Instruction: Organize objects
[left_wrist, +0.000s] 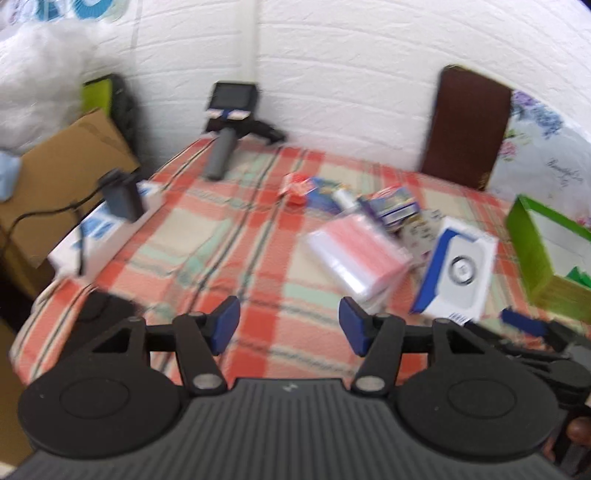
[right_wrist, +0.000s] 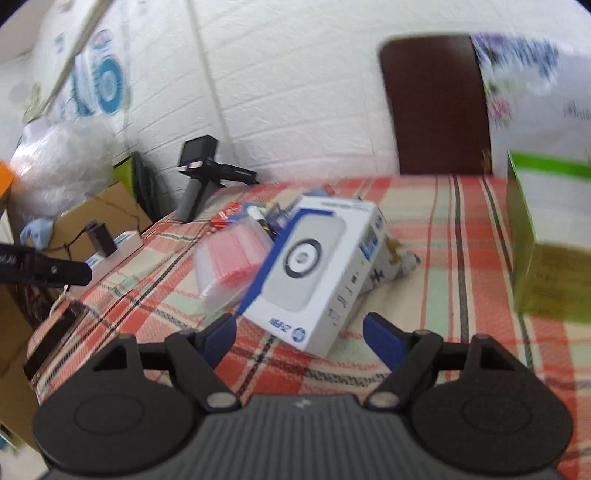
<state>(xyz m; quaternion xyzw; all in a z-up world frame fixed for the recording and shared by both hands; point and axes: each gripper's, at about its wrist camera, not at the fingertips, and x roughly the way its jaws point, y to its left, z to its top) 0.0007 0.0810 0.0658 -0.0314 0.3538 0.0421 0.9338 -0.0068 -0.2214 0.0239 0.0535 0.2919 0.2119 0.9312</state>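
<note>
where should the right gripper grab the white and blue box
Grip the white and blue box across its two long narrow sides, at the near raised end, coming in low from the front. It lies tilted against the pink pack, and the right gripper stands open before it.

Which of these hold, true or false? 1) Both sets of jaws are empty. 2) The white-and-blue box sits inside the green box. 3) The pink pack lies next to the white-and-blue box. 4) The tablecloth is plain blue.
1) True: the left gripper and right gripper hold nothing.
2) False: the white-and-blue box lies on the tablecloth, apart from the green box.
3) True: the pink pack is right beside it.
4) False: it is red, cream and green plaid.
</note>
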